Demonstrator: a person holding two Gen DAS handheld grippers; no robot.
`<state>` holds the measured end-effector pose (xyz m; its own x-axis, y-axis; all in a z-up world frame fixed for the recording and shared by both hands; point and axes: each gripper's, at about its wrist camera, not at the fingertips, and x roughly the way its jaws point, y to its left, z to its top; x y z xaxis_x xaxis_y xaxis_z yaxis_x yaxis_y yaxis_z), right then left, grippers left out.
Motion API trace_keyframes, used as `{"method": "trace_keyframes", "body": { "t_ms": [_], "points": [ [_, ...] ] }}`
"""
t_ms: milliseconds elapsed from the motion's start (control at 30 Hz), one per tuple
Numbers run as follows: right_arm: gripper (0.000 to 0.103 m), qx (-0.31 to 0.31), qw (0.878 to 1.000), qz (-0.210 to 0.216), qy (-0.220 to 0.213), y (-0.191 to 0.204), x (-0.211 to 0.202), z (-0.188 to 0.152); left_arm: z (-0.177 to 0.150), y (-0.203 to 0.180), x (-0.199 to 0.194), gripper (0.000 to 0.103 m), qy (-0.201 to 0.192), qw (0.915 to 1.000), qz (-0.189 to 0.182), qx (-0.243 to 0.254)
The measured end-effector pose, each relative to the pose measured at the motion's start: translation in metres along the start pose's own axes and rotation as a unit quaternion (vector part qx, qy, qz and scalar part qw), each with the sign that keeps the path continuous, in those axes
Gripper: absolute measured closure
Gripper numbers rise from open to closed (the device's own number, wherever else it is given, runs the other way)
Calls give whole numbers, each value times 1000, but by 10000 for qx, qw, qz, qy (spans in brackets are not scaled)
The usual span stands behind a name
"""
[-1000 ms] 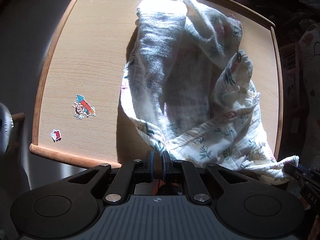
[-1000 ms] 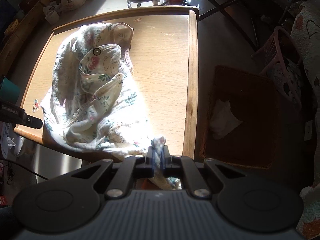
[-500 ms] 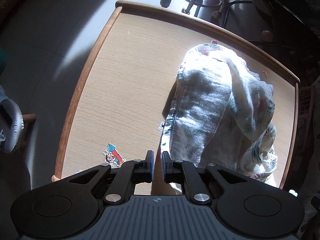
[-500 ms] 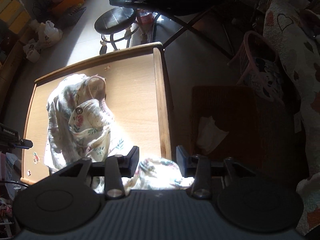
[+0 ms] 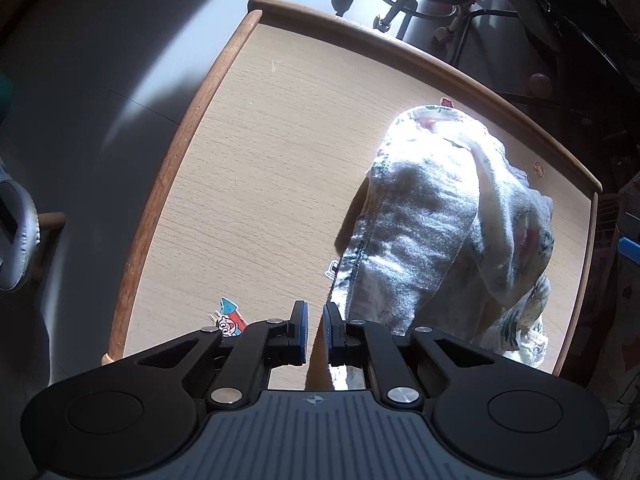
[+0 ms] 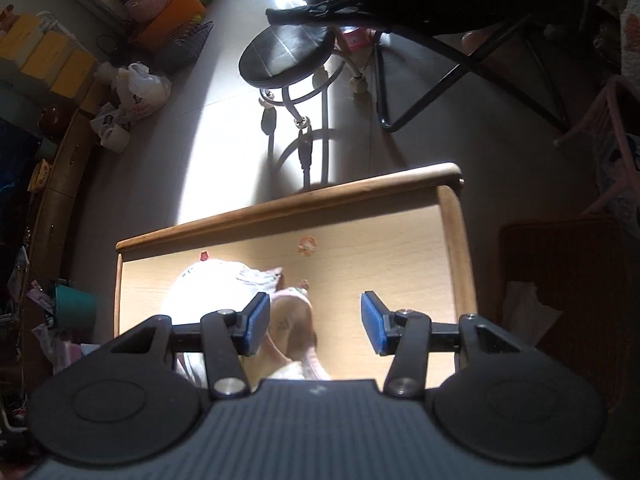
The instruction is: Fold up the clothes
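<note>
**Sunlit room around your work spot**

You're above a light wood tabletop with a darker raised rim. A band of sun falls across the grey floor, where a round black stool casts its shadow. To your left stand yellow boxes, an orange bin and a wire basket.

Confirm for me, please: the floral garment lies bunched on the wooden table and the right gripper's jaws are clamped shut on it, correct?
Not quite. The floral garment does lie bunched on the wooden table, but the right gripper is open, its jaws wide apart and gripping nothing, as the right wrist view shows.
</note>
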<state>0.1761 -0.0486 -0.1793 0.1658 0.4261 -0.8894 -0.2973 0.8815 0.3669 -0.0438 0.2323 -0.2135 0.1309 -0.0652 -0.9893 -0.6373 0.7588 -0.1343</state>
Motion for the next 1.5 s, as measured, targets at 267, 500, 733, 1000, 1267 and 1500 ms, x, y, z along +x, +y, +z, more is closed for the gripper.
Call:
{"method": "trace_keyframes", "body": {
  "t_ms": [267,500,733,1000,1267,1500],
  "points": [
    [54,-361,9988,-3,342,41,53,9,2,8,-4,90,31,9995,-130,-278],
    [54,-571,9972,-197,433,52,68,10,2,16,-7,90,39,9990,-206,-384],
    [54,-542,9970,-293,468,52,79,11,4,27,-10,90,36,9986,-226,-485],
    [54,-578,9962,-429,499,52,89,9,6,33,-14,90,17,9983,-269,-525],
    [57,-731,9944,-563,509,60,97,7,5,38,-15,90,26,9981,-205,-581],
    [83,-916,9925,-657,476,67,100,3,6,41,-18,90,60,9979,-186,-624]
  ]
}}
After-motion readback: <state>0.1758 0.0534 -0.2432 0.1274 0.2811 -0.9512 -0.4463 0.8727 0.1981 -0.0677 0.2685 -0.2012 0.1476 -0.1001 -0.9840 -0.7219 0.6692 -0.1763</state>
